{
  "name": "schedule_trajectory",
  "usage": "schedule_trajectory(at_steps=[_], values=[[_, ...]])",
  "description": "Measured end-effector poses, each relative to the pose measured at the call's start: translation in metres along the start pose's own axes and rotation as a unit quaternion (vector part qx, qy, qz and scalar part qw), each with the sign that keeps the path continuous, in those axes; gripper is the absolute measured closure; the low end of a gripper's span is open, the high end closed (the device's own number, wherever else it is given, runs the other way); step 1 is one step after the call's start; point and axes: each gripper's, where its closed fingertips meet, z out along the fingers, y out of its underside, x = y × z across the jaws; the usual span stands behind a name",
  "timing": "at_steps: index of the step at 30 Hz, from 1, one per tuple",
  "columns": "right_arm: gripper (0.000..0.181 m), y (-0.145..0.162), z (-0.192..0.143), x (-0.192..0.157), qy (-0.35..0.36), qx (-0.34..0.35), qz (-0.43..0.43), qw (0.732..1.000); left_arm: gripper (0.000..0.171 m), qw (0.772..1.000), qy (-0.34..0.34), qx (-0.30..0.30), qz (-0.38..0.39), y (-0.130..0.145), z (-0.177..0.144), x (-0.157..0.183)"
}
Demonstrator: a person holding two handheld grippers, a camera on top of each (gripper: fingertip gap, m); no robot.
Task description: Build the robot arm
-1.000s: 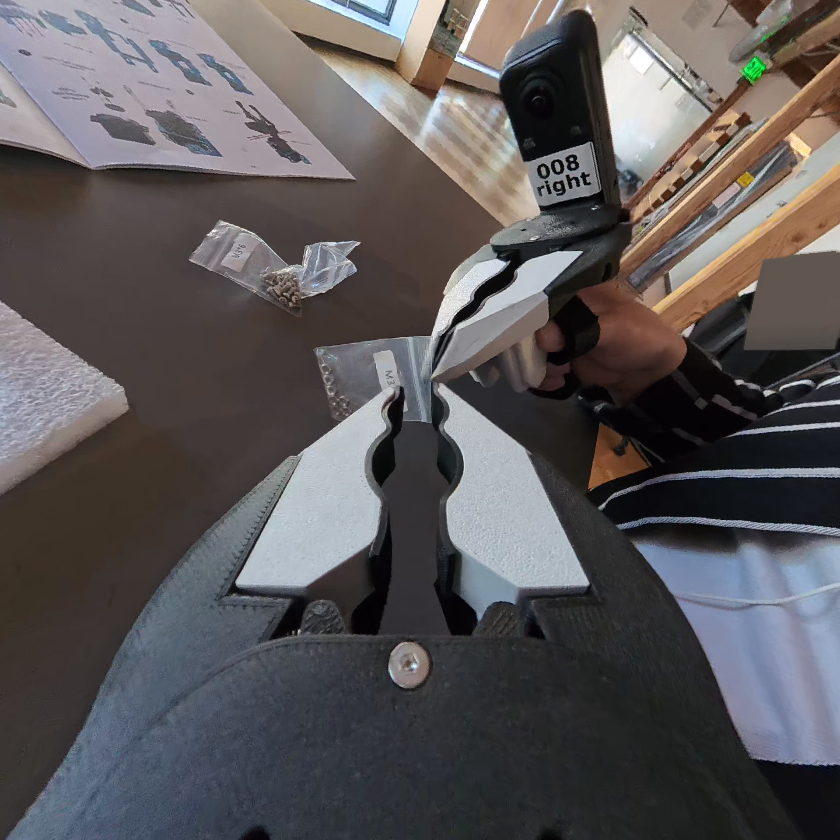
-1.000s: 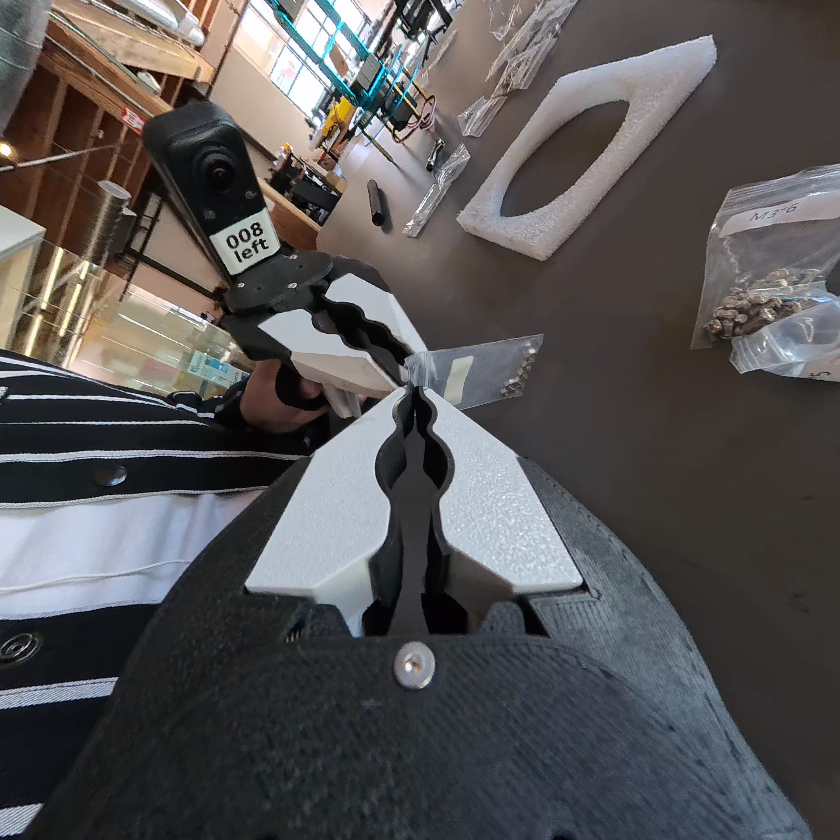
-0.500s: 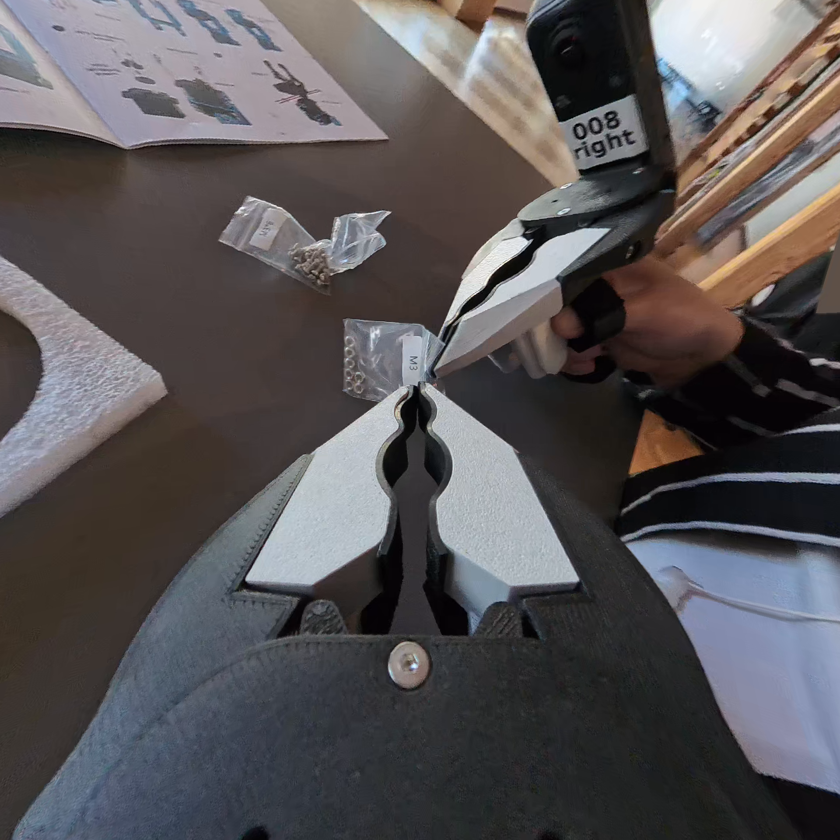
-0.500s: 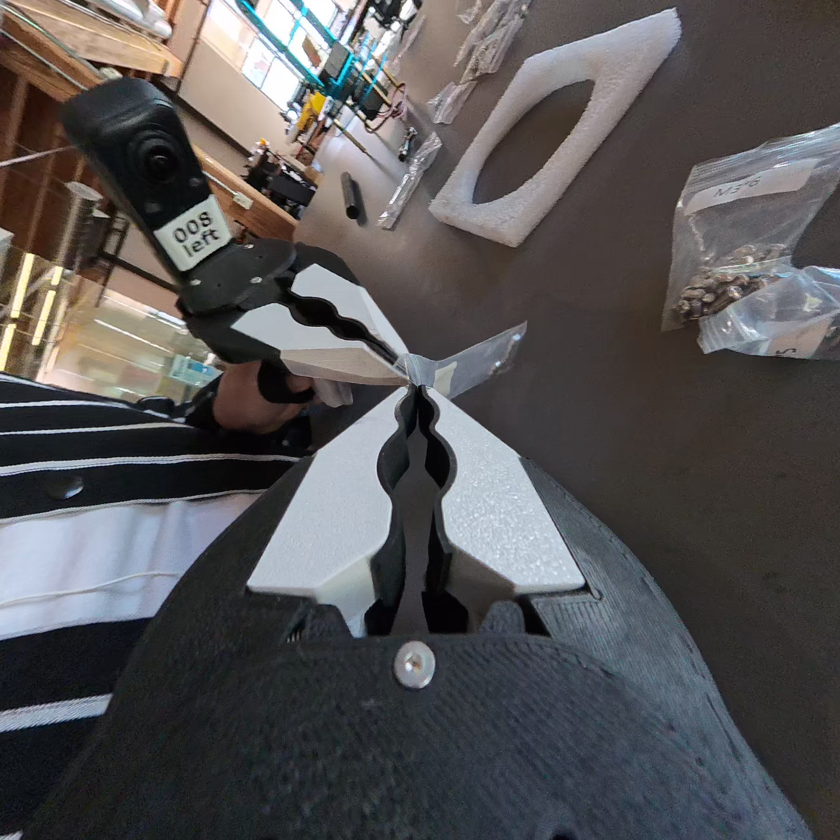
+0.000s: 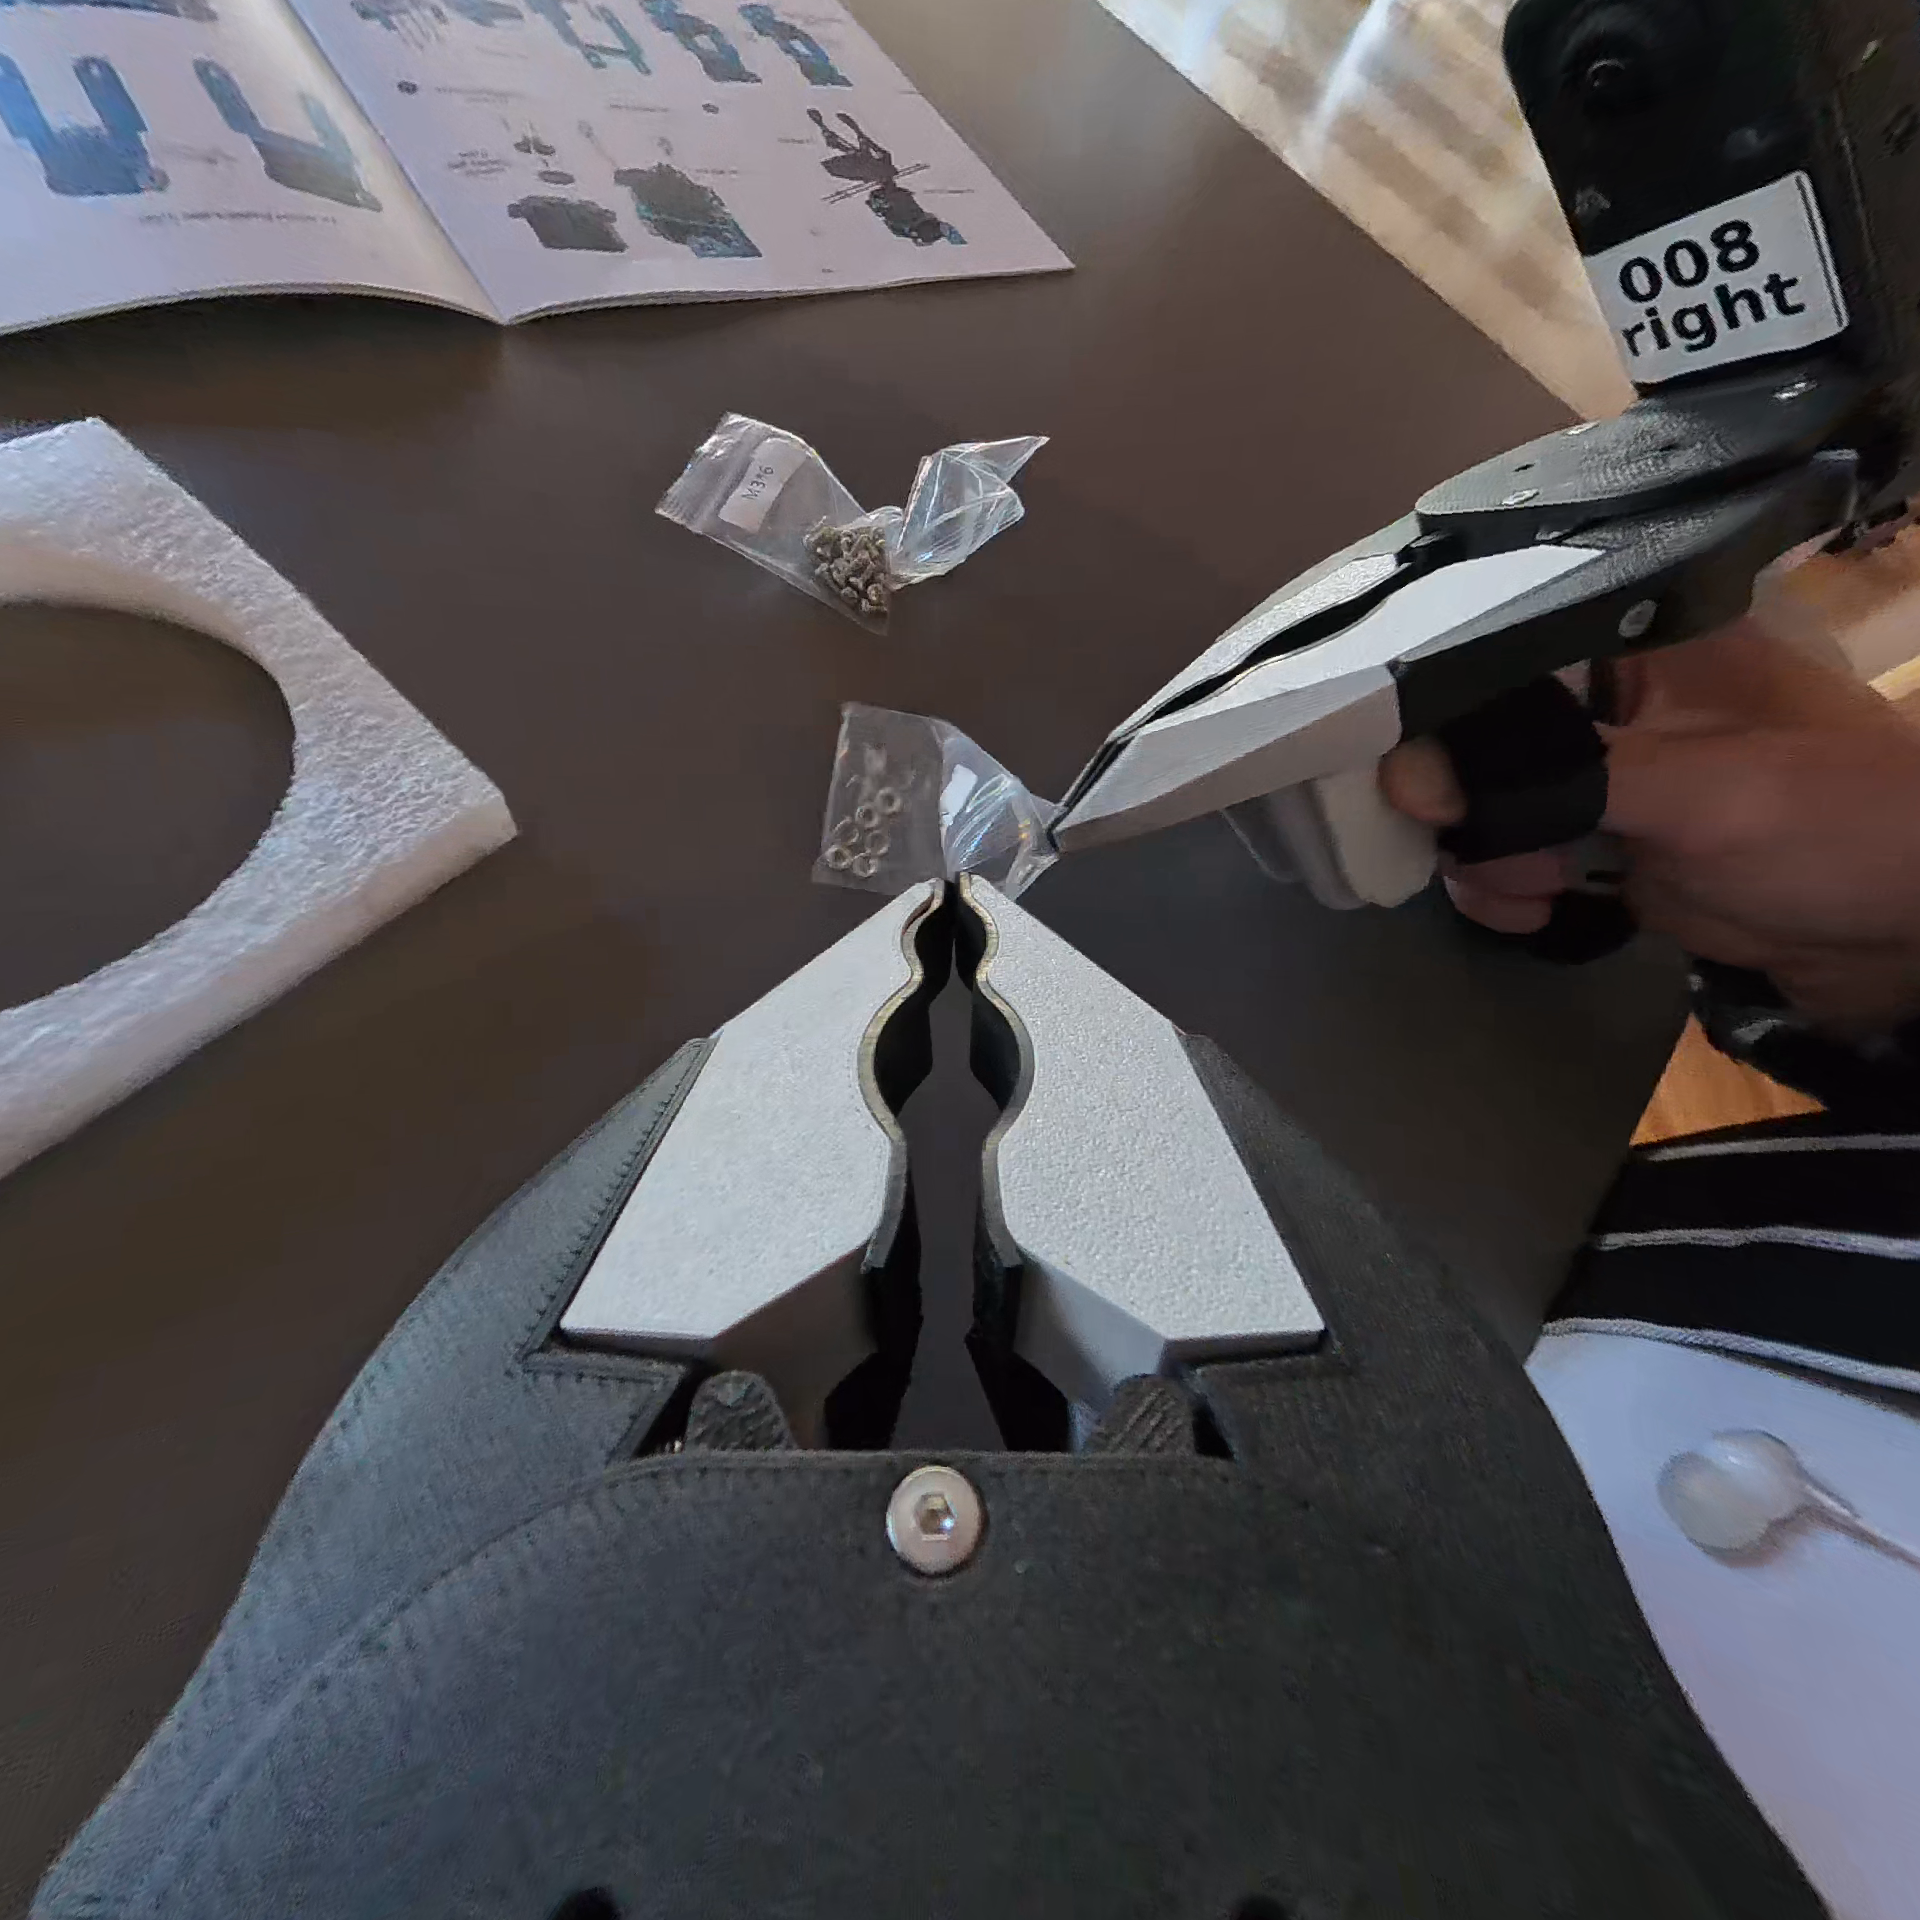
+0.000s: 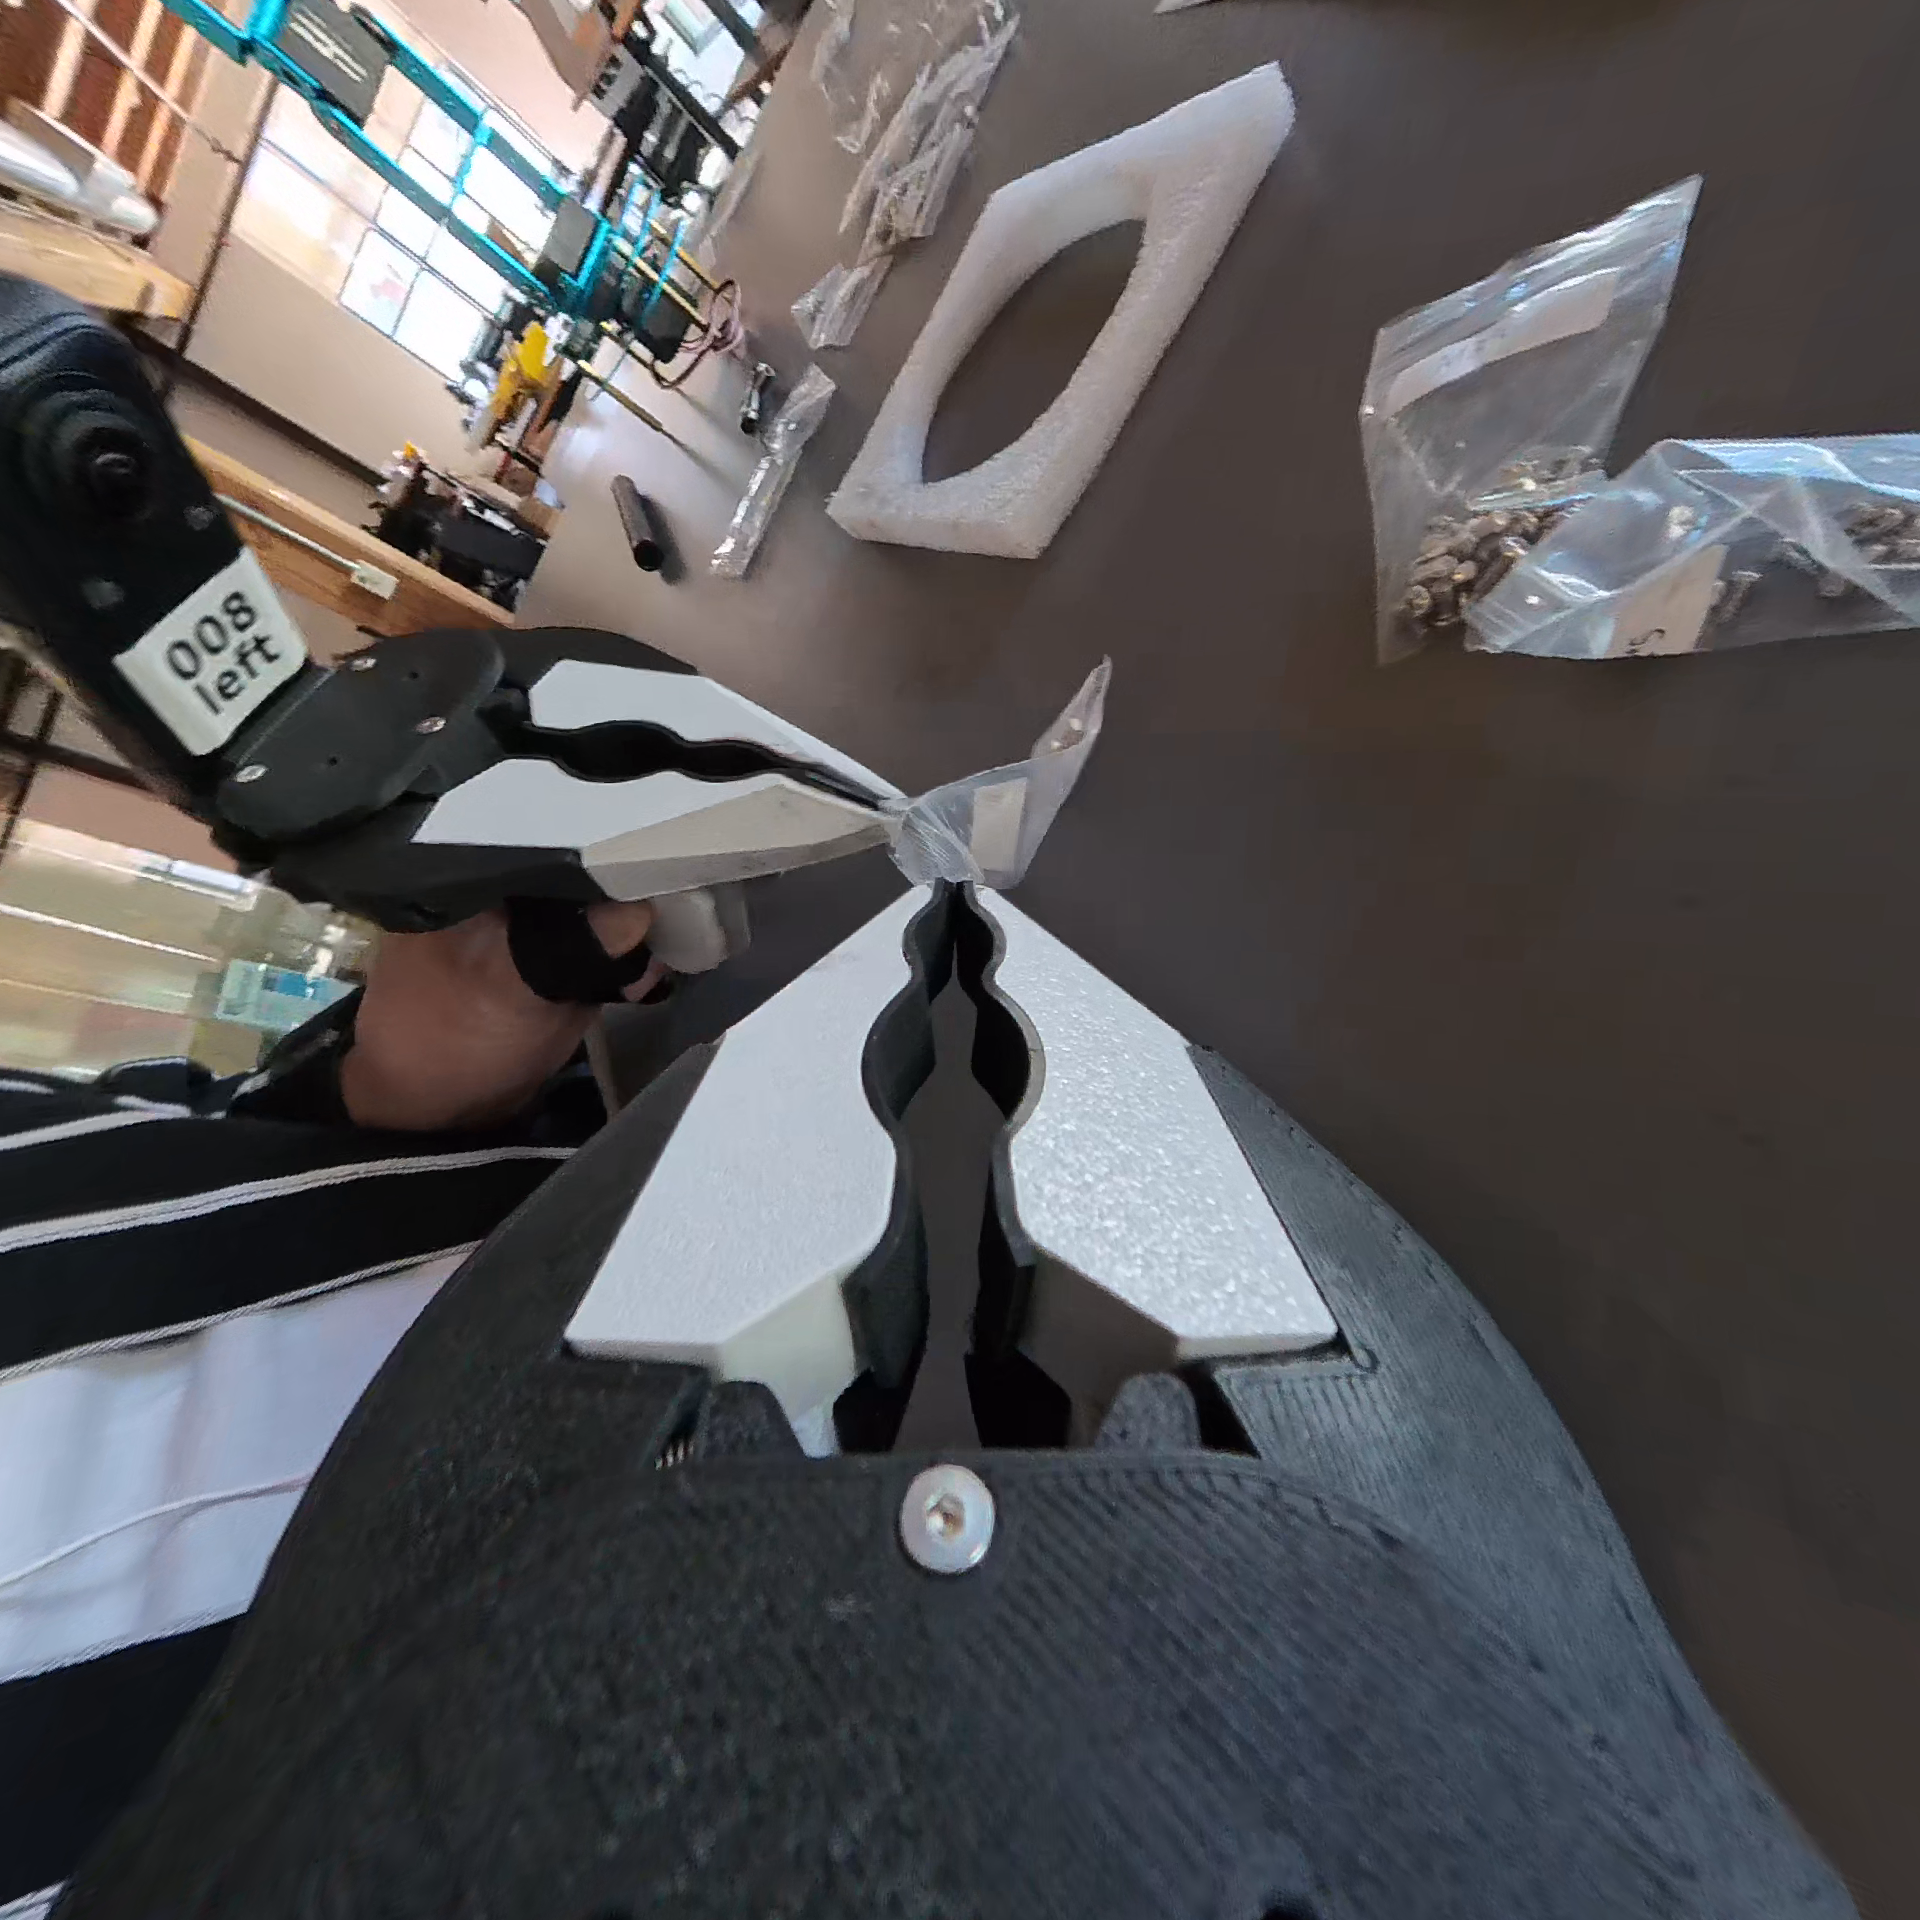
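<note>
Left wrist view, nearest first. A: What does the camera's own tool have?

B: The left hand-held gripper (image 5: 951, 888) has its jaws pressed together at the tips, on the lower edge of a small clear zip bag of nuts (image 5: 883, 800). The right hand-held gripper (image 5: 1060, 826) comes in from the side, clenched on the bag's crumpled corner. A person's hand (image 5: 1745, 821) is wrapped round its grip.

A: So the bag is off the desk?

B: It looks lifted clear of the dark desk (image 5: 1195, 468), strung between the two tips, with the nuts gathered at its far end.

A: Does the right wrist view agree?

B: Yes. There the right tool's tips meet on the bag's near edge, and the left tool pinches the twisted plastic just beside them. The two grips are almost touching.

A: And beyond that?

B: A labelled bag of small screws (image 5: 842, 540) lies flat on the desk, touching a crumpled clear bag (image 5: 966, 499) that also holds some hardware. Off to the left is a white foam frame (image 5: 364, 748) with an oval cut-out. Farther back lies an open instruction booklet (image 5: 623, 156).

A: Anything farther still?

B: In the right wrist view, more clear plastic bags (image 6: 904, 135) and a short black cylinder (image 6: 639, 520) lie near the desk's far end, well apart from both tools.
</note>
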Motion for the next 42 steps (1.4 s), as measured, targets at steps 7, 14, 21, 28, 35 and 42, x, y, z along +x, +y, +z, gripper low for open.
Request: schedule_trajectory(at_steps=[7, 14, 21, 28, 35, 42], values=[[0.175, -0.012, 0.0, -0.001, 0.018, 0.044, -0.014, 0.999, 0.171, 0.999, 0.019, 0.027, 0.013, -0.012, 0.002, 0.014], [0.18, -0.017, 0.001, -0.006, 0.011, 0.068, -0.001, 0.998, 0.171, 0.999, 0.015, 0.036, 0.033, -0.016, 0.004, 0.02], [0.181, -0.016, -0.008, -0.004, 0.033, 0.012, -0.052, 0.998, 0.16, 0.99, 0.046, 0.075, 0.106, -0.018, -0.003, 0.033], [0.181, -0.016, -0.02, -0.014, 0.047, -0.077, -0.086, 0.992, 0.098, 0.923, -0.032, 0.059, 0.38, -0.015, 0.011, 0.03], [0.181, -0.008, -0.027, -0.014, 0.05, -0.125, -0.07, 0.988, 0.115, 0.882, -0.04, 0.072, 0.464, -0.021, 0.023, 0.04], [0.181, -0.01, -0.03, -0.007, 0.079, -0.121, -0.073, 0.987, 0.136, 0.881, -0.044, 0.084, 0.464, -0.025, 0.021, 0.045]])
